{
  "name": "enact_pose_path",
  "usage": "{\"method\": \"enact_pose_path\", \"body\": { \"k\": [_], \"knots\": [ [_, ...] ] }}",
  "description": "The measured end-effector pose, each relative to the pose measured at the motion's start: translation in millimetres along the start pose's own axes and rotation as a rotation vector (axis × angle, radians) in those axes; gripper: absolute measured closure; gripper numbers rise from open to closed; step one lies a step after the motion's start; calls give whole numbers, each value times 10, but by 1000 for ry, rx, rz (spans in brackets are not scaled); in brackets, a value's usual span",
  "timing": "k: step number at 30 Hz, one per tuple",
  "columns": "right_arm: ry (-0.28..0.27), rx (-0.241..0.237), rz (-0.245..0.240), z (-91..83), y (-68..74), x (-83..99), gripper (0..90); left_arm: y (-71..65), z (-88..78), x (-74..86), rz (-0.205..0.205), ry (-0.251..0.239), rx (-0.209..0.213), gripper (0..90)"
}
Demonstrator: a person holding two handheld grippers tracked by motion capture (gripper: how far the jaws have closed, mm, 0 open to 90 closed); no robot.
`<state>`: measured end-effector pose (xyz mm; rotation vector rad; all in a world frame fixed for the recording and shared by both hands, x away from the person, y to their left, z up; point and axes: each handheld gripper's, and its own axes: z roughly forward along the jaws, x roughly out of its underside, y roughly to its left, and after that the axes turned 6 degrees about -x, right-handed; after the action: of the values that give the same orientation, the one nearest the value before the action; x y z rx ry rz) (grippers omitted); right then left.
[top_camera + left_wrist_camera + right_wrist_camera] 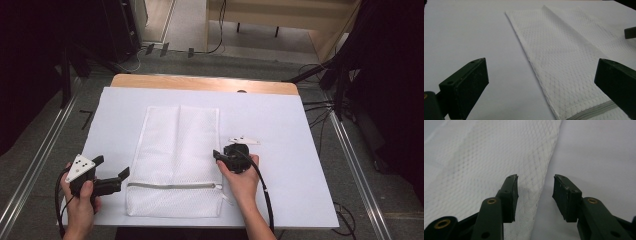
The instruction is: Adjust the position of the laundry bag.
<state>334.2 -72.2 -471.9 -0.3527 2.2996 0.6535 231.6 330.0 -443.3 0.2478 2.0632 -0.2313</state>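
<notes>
We see a white mesh bag (pixel 180 160) flat on the desk (pixel 280 125), left gripper (pixel 111 173) at its 8 o'clock, jaws wide, right gripper (pixel 217 155) at its 3 o'clock edge, jaws narrowly apart.

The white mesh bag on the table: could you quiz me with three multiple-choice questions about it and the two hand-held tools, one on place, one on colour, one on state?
1. Where does the white mesh bag lie on the table?
A. Between the left gripper and the right gripper
B. Beyond the far edge
C. Under the left gripper

2. What colour is the zipper?
A. Red
B. Grey
C. Black

3. How is the right gripper?
A. Shut on the bag
B. Open, astride the bag's edge
C. Lying on the floor

Answers: 1 A, the high view shows a gripper at each side of the bag. 2 B, a grey strip runs across near the bag's near end. 3 B, the right gripper view shows its jaws apart with the bag's edge between them.
</notes>
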Motion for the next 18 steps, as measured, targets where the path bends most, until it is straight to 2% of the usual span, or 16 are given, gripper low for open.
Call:
{"method": "enact_pose_path", "body": {
  "k": [1, 4, 5, 6, 8, 9, 14, 18],
  "knots": [
    [18, 25, -4, 36, 13, 29, 571, 6, 0, 1, -3, -2, 0, 0],
    [12, 36, -23, 47, 56, 46, 609, 14, 3, -1, -10, -2, 7, 0],
    [20, 55, -71, 59, 114, 58, 716, 12, 8, -1, -15, 0, 13, 0],
    [20, 55, -71, 59, 114, 58, 716, 12, 8, -1, -15, 0, 13, 0],
    [26, 61, -110, 69, 140, 71, 817, 0, 10, -2, -10, 4, 18, 0],
    [29, 51, -101, 51, 110, 72, 891, -14, 8, -1, -7, 4, 23, 0],
    [26, 27, -93, -17, 27, 69, 900, -32, 5, 2, -1, 7, 30, 0],
    [25, 54, -117, -113, -70, 58, 900, -42, 4, 5, -2, 6, 33, 0]
  ]
}}
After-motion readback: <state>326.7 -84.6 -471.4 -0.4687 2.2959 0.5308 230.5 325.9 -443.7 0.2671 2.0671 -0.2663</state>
